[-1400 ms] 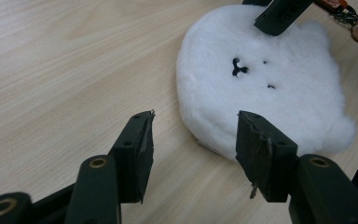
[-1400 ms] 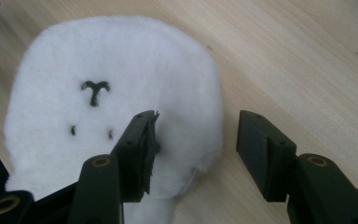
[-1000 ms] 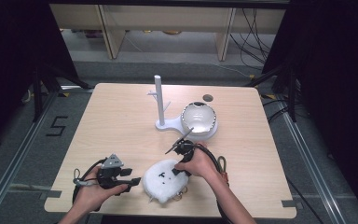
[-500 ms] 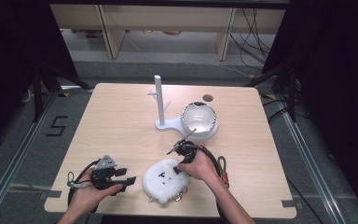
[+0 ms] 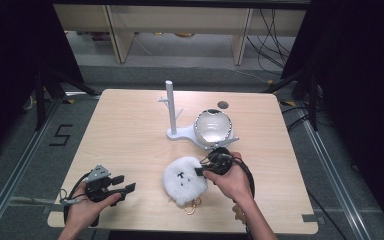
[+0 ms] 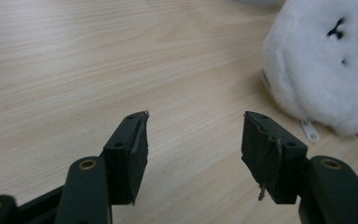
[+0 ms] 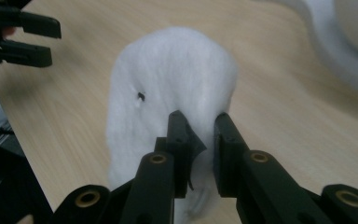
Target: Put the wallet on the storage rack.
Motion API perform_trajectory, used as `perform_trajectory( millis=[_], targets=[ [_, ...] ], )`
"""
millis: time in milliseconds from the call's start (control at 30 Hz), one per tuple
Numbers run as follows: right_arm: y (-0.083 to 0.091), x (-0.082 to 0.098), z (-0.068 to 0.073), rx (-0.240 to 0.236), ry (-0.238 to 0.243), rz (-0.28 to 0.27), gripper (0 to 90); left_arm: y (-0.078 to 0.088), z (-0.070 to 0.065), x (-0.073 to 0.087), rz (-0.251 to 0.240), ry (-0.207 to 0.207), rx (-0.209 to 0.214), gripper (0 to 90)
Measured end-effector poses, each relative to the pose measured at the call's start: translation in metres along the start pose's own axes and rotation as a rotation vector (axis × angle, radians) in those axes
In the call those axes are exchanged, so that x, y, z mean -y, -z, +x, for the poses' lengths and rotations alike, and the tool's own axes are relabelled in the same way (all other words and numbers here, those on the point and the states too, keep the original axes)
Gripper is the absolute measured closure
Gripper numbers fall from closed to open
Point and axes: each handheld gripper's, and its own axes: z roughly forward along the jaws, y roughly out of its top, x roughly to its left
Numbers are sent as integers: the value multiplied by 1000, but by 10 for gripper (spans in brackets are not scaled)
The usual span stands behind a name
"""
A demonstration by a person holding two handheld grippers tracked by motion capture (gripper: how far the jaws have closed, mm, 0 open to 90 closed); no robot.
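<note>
Right gripper (image 5: 203, 170) clamped on the right-hand edge of the white fluffy plush (image 5: 184, 181); in the right gripper view, jaws drawn close together with a fold of fur (image 7: 200, 140) pinched between them, having just been closing. Plush near the front edge of the table (image 5: 130, 130), middle-right, a gold ring (image 5: 191, 207) poking out below it toward the person. Small dark face marks (image 5: 180, 176) turned upward. Plush roughly round, no clear long axis; slightly taller front to back than wide. Whether fully resting on the table or partly raised at the gripped side: cannot tell. Right hand (image 5: 230, 180) coming in from the right, gripper pointing leftward into the plush, roughly level, wrist low over the table. Left gripper (image 5: 122, 188) well apart to the left of the plush, pointing right toward it, jaws spread wide with nothing between them, having just been opening further; bare table between the jaws in the left gripper view (image 6: 193, 154), plush (image 6: 321, 65) off to the upper right there. Left hand (image 5: 87, 207) low at the front-left corner. White post stand (image 5: 172, 112) and glassy dome (image 5: 212, 127) behind the plush, apart from it. Judgement: right hand owns the plush; any support from the left means travelling rightward across bare table.
</note>
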Motion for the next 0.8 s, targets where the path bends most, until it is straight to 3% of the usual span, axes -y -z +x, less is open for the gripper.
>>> perform_trajectory(
  millis=[133, 167, 200, 267, 300, 333, 367, 433, 467, 500, 533, 767, 800],
  targets=[
    [20, -2, -3, 12, -1, -90, 803, -3, 4, 5, -20, 11, -16, 405],
    [24, -2, -1, 17, -29, -112, 803, -3, 5, 6, -24, 9, -27, 405],
    [29, -3, -4, 19, -3, -124, 803, -3, 6, 7, -22, 9, -41, 405],
    [36, -5, -5, 25, -11, -169, 804, -5, 8, 9, -49, 10, -43, 405],
    [44, -7, -5, 39, -26, -203, 804, -5, 9, 9, -57, 8, -51, 405],
    [44, -7, -5, 39, -26, -203, 804, -6, 10, 9, -75, 4, -52, 405],
    [48, -8, -7, 50, 2, -229, 804, -5, 11, 9, -76, 0, -56, 405],
    [54, -10, -8, 55, -19, -271, 804, -6, 13, 10, -95, -24, -63, 403],
    [57, -12, -7, 58, -38, -274, 804, -7, 13, 10, -100, -28, -65, 401],
    [59, -14, -11, 60, -10, -296, 804, -8, 13, 11, -106, -16, -66, 400],
    [61, -15, -11, 68, -26, -311, 804, -9, 12, 12, -109, -18, -69, 398],
    [72, -25, -15, 91, -48, -376, 804, -11, 15, 13, -134, -71, -83, 392],
    [73, -26, -17, 92, -33, -389, 804, -11, 15, 13, -137, -57, -81, 392]
  ],
)
